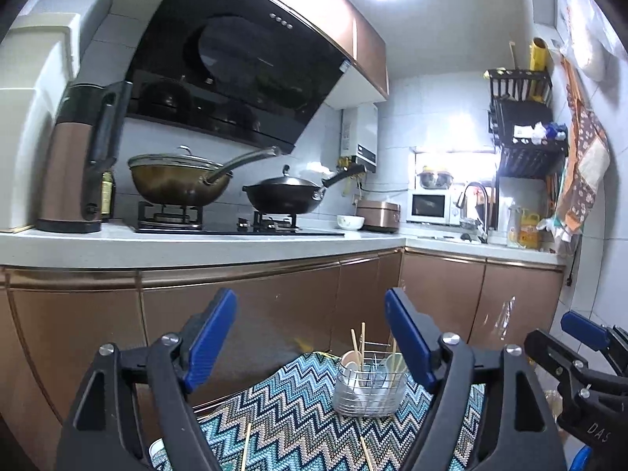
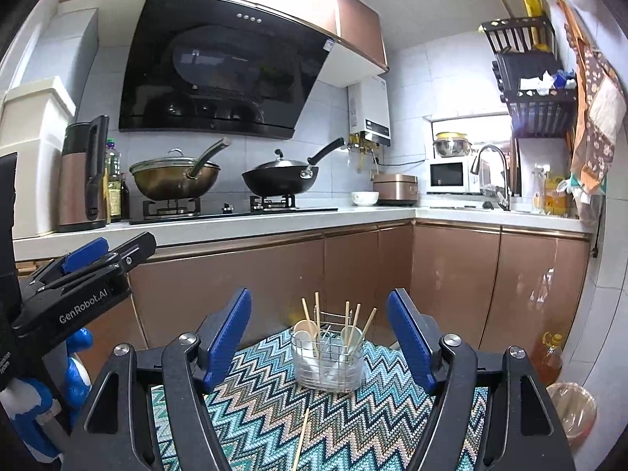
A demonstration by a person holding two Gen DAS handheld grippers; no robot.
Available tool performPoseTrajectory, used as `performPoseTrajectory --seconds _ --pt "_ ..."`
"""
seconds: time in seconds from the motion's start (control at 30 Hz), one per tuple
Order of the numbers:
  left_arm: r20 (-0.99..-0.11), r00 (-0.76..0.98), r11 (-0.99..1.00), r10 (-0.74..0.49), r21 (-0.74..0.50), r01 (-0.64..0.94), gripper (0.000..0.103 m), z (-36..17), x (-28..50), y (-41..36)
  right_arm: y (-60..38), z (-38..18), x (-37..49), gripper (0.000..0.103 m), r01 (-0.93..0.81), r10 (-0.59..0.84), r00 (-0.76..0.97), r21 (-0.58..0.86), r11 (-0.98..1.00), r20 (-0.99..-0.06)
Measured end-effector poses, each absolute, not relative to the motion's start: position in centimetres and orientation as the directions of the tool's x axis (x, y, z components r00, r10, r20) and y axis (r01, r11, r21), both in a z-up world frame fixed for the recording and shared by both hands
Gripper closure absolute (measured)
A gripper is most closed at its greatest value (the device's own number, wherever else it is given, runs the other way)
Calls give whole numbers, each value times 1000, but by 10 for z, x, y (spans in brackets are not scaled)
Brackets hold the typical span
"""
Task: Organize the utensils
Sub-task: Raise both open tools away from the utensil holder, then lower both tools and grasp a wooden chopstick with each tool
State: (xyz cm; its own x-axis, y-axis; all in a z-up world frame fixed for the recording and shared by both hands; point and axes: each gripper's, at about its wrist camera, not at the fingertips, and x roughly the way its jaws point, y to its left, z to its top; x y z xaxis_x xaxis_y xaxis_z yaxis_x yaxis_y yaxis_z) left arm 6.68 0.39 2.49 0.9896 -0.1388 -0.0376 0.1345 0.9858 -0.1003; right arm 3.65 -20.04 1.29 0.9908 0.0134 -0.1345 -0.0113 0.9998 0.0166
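Both units hang above a zigzag-patterned cloth covering the worktop: left hand-held gripper with blue fingers spread wide and nothing between them, right hand-held gripper likewise spread and empty. A wire utensil caddy stands upright at the far side of the cloth, holding chopsticks and pale spoons, framed between the right unit's fingers. Loose chopsticks lie flat on the cloth nearer the cameras, one in the right view, two in the left view; behind, a kitchen counter carries two woks.
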Motion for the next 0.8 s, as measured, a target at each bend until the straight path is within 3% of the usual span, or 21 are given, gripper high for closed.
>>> performPoseTrajectory --seconds 0.33,0.8 --pt "-90 991 990 -103 -110 93 24 17 76 18 -190 10 41 31 -35 34 987 -1 999 -154" --pt "-296 945 991 -135 -42 128 24 -40 143 -8 -211 -38 99 31 -6 15 948 29 1000 -317"
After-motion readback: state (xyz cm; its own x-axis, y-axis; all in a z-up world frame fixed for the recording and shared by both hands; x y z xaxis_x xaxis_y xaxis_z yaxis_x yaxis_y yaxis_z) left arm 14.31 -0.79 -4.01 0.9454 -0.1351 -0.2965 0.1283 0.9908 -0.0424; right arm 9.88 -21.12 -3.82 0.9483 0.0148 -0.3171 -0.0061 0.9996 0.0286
